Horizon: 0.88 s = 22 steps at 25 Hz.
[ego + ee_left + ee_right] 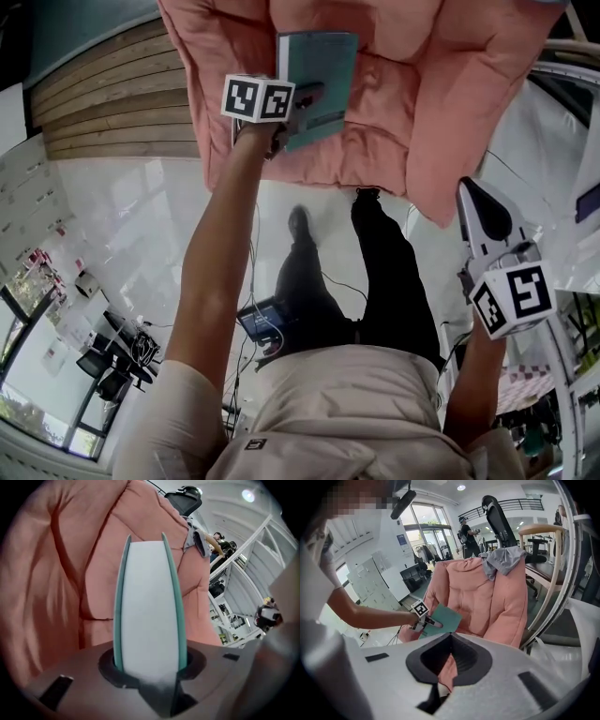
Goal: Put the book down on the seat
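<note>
- One book (319, 66) with a teal cover is seen. It is clamped at one end between the jaws of the left gripper (302, 105) and held over the seat (375, 155) of the pink armchair (487, 597).
- In the left gripper view the pale page edge is seen between two teal covers. The end of the book inside the jaws is hidden.
- Whether the book touches the seat cushion cannot be made out.
- Two grippers are counted, each with one marker cube (258, 98).
- The right gripper (473, 202) is held off to the side of the chair. Its tips are drawn together and nothing is gripped between them.
- One armchair is seen. Its backrest is cut off at the top of the head view.
- One grey garment (504, 557) is draped over the back of the chair.
- One other person (466, 531) is seen far back in the room, too small for detail.
- The floor is partly hidden by the holder's legs.
</note>
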### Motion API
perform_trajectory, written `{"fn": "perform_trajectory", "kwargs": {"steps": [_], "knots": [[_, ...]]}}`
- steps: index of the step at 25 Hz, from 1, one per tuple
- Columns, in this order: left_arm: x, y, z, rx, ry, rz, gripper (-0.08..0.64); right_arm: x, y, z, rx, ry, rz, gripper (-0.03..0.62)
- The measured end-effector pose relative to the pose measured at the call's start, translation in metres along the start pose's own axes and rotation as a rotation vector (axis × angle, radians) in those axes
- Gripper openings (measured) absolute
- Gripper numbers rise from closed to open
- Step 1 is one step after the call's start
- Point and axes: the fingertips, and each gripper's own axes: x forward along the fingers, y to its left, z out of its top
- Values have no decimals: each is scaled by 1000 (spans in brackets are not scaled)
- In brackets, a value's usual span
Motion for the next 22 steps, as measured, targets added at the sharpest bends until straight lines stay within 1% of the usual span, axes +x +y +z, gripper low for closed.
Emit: {"fn": "perform_trajectory", "kwargs": {"steps": [5, 11, 13, 15, 19, 22], "knots": [[30, 32, -8, -56, 33, 20, 150, 17, -13, -7, 4, 17, 7, -6], [41, 49, -17, -60, 84, 64, 150, 17, -11, -11, 24, 43, -5, -6], [41, 54, -17, -42, 89, 95, 153, 20, -10, -12, 27, 43, -6, -7], [40, 59, -17, -14, 90, 132, 171, 20, -8, -14, 29, 41, -5, -7], [37, 69, -16, 48, 91, 211, 265, 15, -7, -16, 35, 32, -7, -6], [35, 76, -14, 95, 91, 272, 306, 16, -5, -17, 38, 24, -5, -6]]}}
